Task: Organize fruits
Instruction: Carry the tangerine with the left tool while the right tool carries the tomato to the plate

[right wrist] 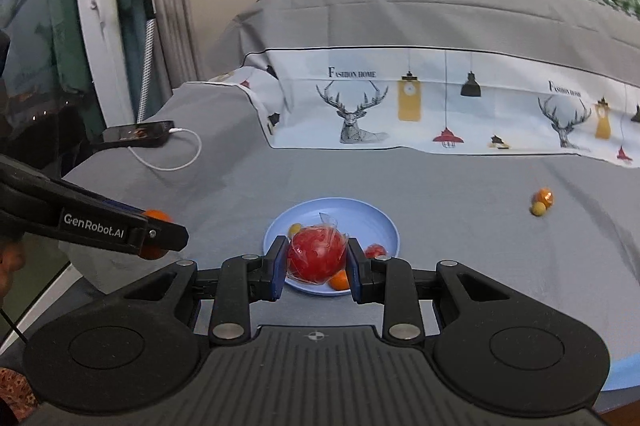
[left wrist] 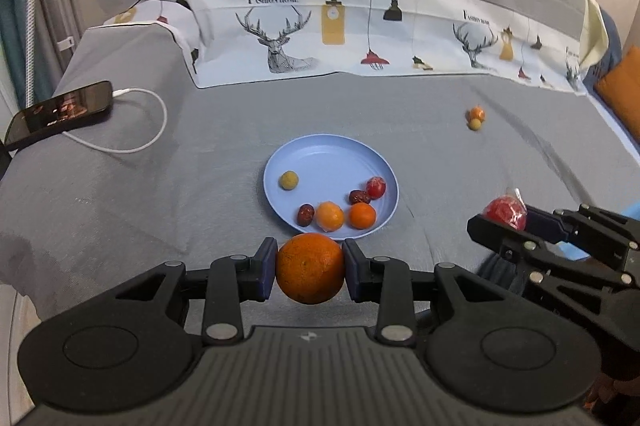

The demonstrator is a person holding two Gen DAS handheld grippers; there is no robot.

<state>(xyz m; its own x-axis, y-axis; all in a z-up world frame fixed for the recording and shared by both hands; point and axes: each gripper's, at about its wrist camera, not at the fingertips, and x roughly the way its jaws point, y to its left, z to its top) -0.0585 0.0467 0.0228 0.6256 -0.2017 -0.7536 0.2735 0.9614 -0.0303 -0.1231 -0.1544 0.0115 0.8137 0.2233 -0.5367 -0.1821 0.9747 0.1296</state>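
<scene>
My left gripper is shut on a large orange, held just in front of the near rim of a blue plate. The plate holds several small fruits: two small oranges, a wrapped red fruit, two dark dates and a yellow-green ball. My right gripper is shut on a red fruit in clear plastic wrap, above the plate's near edge. In the left wrist view the right gripper is to the right of the plate. Two small fruits lie apart at the far right.
A phone with a white cable lies at the left on the grey sheet. A patterned deer-print cloth runs along the back. An orange cushion is at the far right. A phone holder on a gooseneck stands at the left.
</scene>
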